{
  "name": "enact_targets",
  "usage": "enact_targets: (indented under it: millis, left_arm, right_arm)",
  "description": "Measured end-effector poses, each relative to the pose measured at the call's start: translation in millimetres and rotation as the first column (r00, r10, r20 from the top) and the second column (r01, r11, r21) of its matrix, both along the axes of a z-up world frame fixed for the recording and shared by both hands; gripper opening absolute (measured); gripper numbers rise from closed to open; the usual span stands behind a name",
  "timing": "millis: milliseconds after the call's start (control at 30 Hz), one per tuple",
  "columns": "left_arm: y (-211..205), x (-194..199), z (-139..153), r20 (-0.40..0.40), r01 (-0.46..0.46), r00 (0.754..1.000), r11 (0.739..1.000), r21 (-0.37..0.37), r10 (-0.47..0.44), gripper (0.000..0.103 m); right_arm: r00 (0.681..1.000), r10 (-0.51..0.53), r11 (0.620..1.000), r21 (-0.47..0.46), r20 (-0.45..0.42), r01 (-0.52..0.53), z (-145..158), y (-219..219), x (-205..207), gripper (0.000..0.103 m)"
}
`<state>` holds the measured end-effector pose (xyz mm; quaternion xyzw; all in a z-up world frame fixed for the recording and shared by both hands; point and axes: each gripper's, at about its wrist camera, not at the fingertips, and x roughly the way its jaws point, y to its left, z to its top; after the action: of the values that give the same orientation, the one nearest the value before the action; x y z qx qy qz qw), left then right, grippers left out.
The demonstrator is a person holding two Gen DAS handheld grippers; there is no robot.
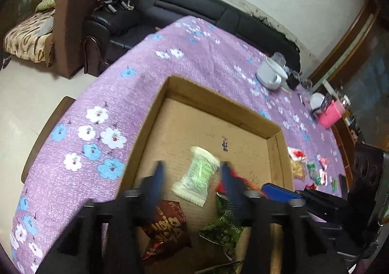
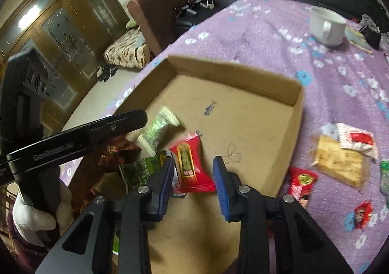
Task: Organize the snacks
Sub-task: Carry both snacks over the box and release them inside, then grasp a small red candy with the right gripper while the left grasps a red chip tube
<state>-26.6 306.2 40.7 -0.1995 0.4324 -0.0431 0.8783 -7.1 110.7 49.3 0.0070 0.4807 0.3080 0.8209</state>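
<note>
A shallow cardboard box (image 1: 218, 94) lies on the purple flowered cloth. My left gripper (image 1: 192, 164) hangs over the box with its jaws open. A white and green packet (image 1: 197, 174) lies loose between and beyond its blue fingers, untouched. A brown packet (image 1: 167, 227) and a green pea packet (image 1: 223, 227) lie under it in the box. My right gripper (image 2: 193, 159) is over the same box (image 2: 299, 103), open. A red packet (image 2: 192, 164) sits in the gap, and I see no pad pressing it. The white and green packet (image 2: 158, 128) is blurred there.
Several loose packets lie on the cloth to the right of the box: a yellow one (image 2: 340, 164), a white and red one (image 2: 357, 140), a red one (image 2: 301, 181). A white mug (image 2: 325, 26) stands at the far side, a pink tub (image 1: 331, 113) near the table's edge. A gloved hand (image 2: 31, 220) holds the left gripper.
</note>
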Motion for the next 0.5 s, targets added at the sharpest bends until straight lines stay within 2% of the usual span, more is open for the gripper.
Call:
enact_targets:
  millis: [33, 100, 200, 300, 400, 500]
  left_arm:
    - [2.2, -3.0, 2.6, 0.014, -0.011, 1.0, 1.0, -0.007, 0.011, 0.076]
    - [4.0, -5.4, 6.8, 0.025, -0.022, 0.999, 0.999, -0.042, 0.023, 0.077]
    - [4.5, -13.8, 13.7, 0.039, -0.014, 0.999, 0.989, -0.145, 0.02, 0.078]
    - [-6.0, -20.8, 23.7, 0.07, 0.018, 0.998, 0.982, -0.189, -0.004, 0.08]
    - [-30.6, -23.9, 33.7, 0.099, 0.073, 0.994, 0.976, -0.206, -0.053, 0.08]
    - [-58.7, -22.8, 37.1, 0.1, 0.134, 0.988, 0.971, -0.197, -0.116, 0.08]
  right_arm:
    - [1.0, -0.012, 1.0, 0.01, 0.017, 0.012, 6.7, -7.4, -1.9, 0.04]
    - [0.999, -0.037, 0.999, 0.035, 0.04, 0.035, 18.5, -23.3, -4.1, 0.044]
    - [0.992, -0.093, 0.994, 0.067, 0.083, 0.087, 37.4, -61.2, -7.7, 0.046]
    - [0.977, -0.173, 0.984, 0.062, 0.121, 0.167, 45.0, -108.4, -8.1, 0.049]
    - [0.962, -0.241, 0.97, 0.015, 0.128, 0.241, 36.6, -152.4, -5.5, 0.048]
    - [0.957, -0.28, 0.959, -0.01, 0.079, 0.282, 15.0, -176.0, -2.4, 0.048]
